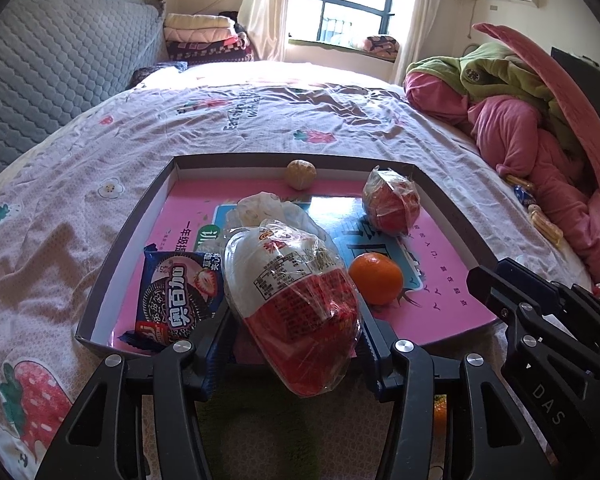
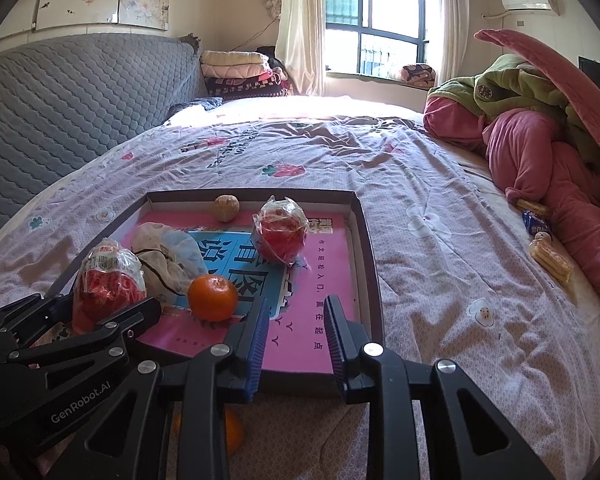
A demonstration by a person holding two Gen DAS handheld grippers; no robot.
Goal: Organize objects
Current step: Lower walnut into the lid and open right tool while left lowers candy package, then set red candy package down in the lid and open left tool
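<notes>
So the bed [image 2: 440, 216] takes up nearly everything, and on it sits one shallow cardboard tray [image 2: 366, 240] with a pink printed sheet as its floor. Near edge of the tray is cut off behind both grippers, so that bit's a blind spot.

Inside the tray, biggest first: one wrapped red-and-white snack bowl [image 1: 296, 300], clamped between the left gripper's [image 1: 292, 344] pads at about 6 o'clock of the tray. One crumpled white plastic bag [image 2: 164, 252] mostly hidden behind it. One blue cookie packet [image 1: 178, 300] at 8 o'clock, its lower corner covered by the left finger. One red fruit in clear wrap [image 2: 278, 232] at 1 o'clock. One loose orange [image 2: 213, 298] around 5 o'clock. One small brownish ball [image 2: 227, 208] at 12, probably a walnut but too blurry to swear to.

A second orange thing [image 2: 232, 432] peeks out under the right gripper [image 2: 296, 340], mostly hidden.

Right gripper's jaws are squeezed in as far as they go, nothing between them, hovering over the tray's near right corner.

Off at 3 o'clock on the bed: two biscuit packs [image 2: 550, 260] and one small blue packet [image 2: 536, 222] by the pink blanket pile [image 2: 540, 152].
</notes>
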